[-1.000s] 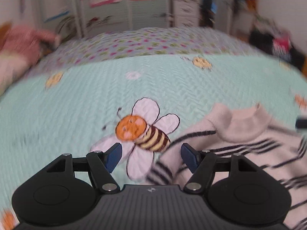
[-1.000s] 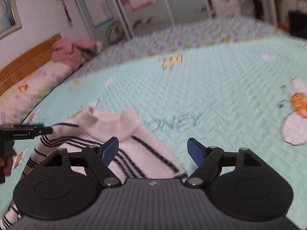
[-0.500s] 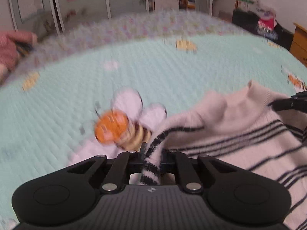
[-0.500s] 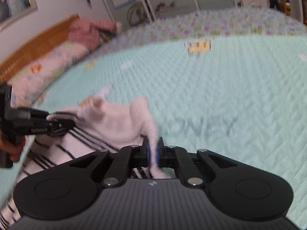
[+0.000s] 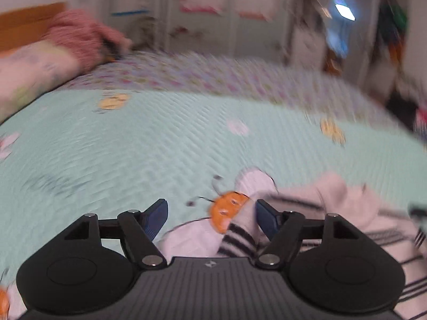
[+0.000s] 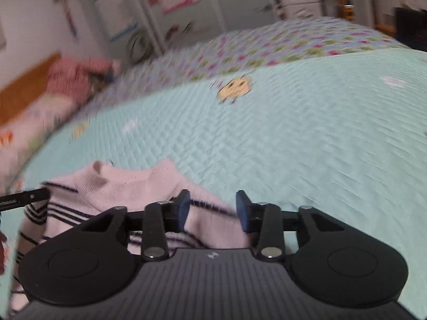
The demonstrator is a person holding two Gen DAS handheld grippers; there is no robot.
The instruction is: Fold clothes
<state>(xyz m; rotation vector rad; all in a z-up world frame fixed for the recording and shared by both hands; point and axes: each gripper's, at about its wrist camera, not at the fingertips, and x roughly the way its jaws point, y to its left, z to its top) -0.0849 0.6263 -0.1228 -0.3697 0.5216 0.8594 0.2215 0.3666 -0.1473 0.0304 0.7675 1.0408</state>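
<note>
Barely begun: the white knit sweater with black stripes lies spread, unfolded, on the mint quilted bed. Left gripper and right gripper have just opened, jaws apart, fabric loose between them.

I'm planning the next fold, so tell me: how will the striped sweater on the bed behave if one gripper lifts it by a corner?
The striped sweater is probably floppy: it lies rumpled on the quilt, so a lifted corner would likely droop and trail. Its soft knit looks easy to pinch rather than slippery. It seems light, so a push would likely bunch it.
</note>
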